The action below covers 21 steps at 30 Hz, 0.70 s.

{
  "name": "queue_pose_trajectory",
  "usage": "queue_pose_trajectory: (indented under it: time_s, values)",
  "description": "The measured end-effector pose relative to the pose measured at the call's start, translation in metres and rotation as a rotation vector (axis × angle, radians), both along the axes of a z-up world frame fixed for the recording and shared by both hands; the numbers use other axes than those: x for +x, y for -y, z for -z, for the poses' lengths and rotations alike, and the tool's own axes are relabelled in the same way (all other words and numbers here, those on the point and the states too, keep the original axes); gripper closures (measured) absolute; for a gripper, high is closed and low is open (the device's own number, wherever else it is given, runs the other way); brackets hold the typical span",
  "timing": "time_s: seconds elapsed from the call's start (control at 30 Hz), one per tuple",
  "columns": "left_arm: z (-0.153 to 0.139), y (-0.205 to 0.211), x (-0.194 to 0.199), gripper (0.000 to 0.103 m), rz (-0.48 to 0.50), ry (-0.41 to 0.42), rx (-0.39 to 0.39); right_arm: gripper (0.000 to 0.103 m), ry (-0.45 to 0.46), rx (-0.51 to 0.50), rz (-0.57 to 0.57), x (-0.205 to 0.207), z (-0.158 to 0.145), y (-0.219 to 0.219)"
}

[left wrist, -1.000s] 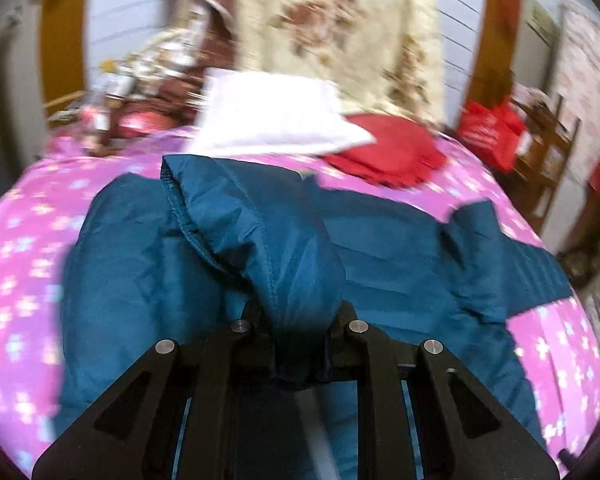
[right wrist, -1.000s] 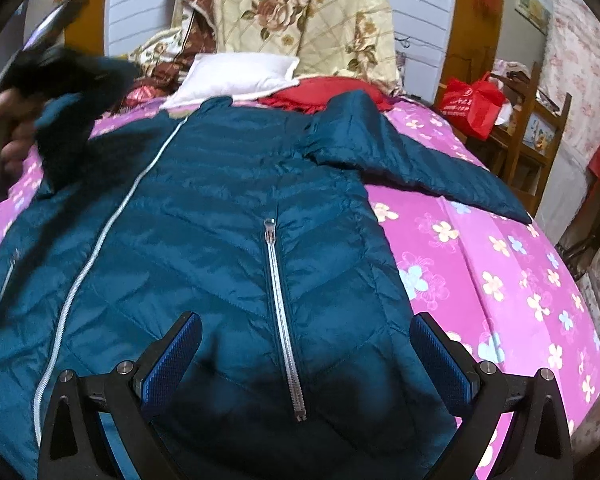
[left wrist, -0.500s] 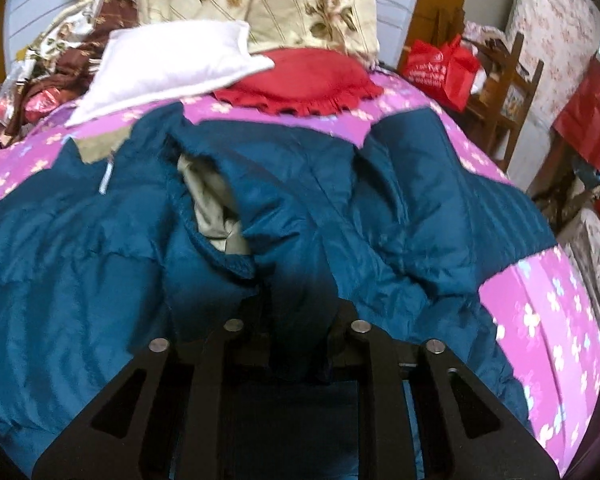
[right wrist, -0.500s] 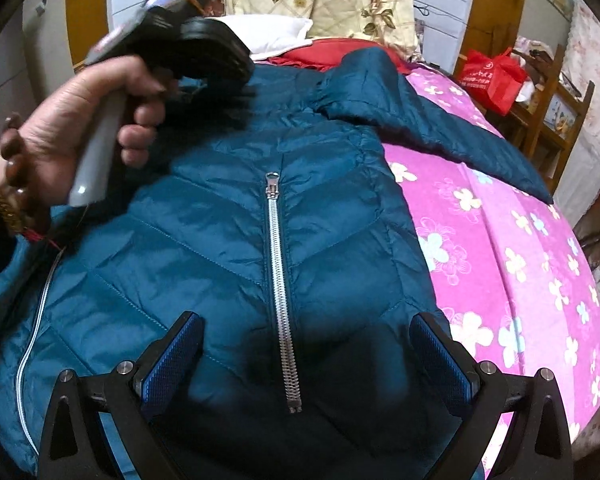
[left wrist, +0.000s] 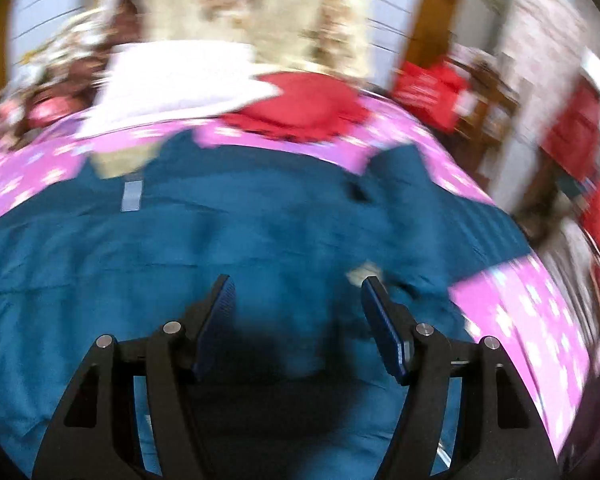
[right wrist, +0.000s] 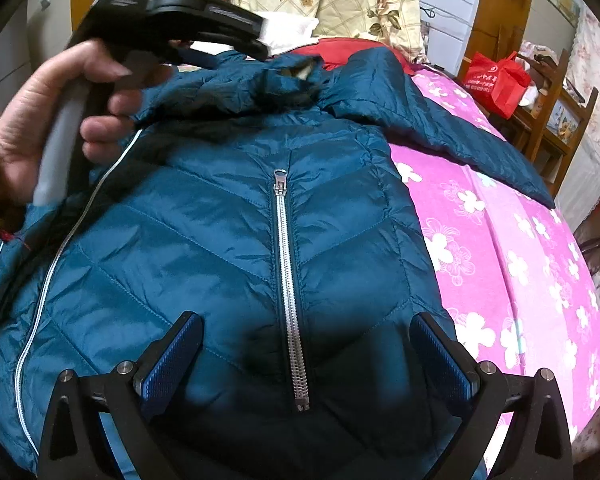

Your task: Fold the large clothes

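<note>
Now the teal quilted down jacket (right wrist: 228, 248) lies lengthwise ahead of both grippers on the pink floral bed (right wrist: 512, 280); right gripper (right wrist: 306, 354) fingers apart over its pocket zipper (right wrist: 288, 280), left gripper (left wrist: 296, 312) fingers likewise apart, empty.

Bedspread (right wrist: 500, 240) bare right of jacket (right wrist: 220, 240); pillow (left wrist: 172, 80), cushion (left wrist: 300, 108) crowd far end

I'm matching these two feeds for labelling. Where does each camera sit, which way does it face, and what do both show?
Left wrist: on the left gripper, over the jacket's collar end, facing the pillow; open fingers show; blurred.
Right wrist: on the right gripper, over the jacket's lower front, looking up the zipper toward the headboard; open fingers, plus the left hand holding the left gripper.
Shared: jacket, pink bedspread, pillow, red bag.
</note>
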<state>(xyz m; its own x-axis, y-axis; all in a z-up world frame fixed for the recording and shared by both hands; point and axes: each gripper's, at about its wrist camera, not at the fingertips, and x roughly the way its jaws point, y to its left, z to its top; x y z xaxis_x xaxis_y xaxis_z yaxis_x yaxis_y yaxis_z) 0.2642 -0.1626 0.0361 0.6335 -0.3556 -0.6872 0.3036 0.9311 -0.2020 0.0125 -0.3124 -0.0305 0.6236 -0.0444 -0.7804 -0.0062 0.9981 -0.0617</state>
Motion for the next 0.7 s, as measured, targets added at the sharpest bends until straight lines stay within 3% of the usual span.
queue_pose_trajectory:
  time_s: [0.1, 0.17, 0.27, 0.3, 0.37, 0.4, 0.47, 0.57, 0.7]
  values:
    - [0.007, -0.009, 0.013, 0.037, -0.146, -0.043, 0.028, 0.000, -0.001, -0.007, -0.003, 0.000, 0.000, -0.001]
    - [0.017, 0.001, 0.018, 0.037, -0.172, -0.074, 0.065, 0.000, -0.004, -0.005, -0.002, 0.000, 0.001, -0.001]
    - [0.040, 0.035, 0.020, 0.037, -0.079, -0.148, 0.101, 0.000, -0.009, 0.001, 0.001, 0.002, 0.001, 0.000]
    - [0.048, 0.052, 0.017, 0.037, -0.040, -0.163, 0.161, 0.000, -0.010, 0.000, 0.002, 0.002, 0.001, 0.000]
    - [0.050, 0.074, 0.007, 0.037, -0.007, -0.105, 0.297, 0.000, -0.009, -0.001, 0.000, 0.002, 0.001, -0.001]
    - [0.045, 0.078, 0.001, 0.037, 0.020, -0.085, 0.312, 0.000, -0.008, -0.002, -0.002, 0.002, 0.001, -0.001]
    - [0.034, 0.073, -0.006, 0.037, 0.043, -0.069, 0.278, 0.000, -0.005, -0.006, -0.006, 0.001, 0.001, -0.002]
    - [0.014, 0.050, -0.009, 0.035, -0.019, -0.021, 0.234, 0.000, 0.003, -0.004, -0.005, 0.000, -0.001, 0.000]
    - [0.023, 0.042, 0.010, 0.035, -0.133, -0.074, 0.237, 0.000, -0.004, -0.003, -0.003, 0.001, 0.000, 0.000]
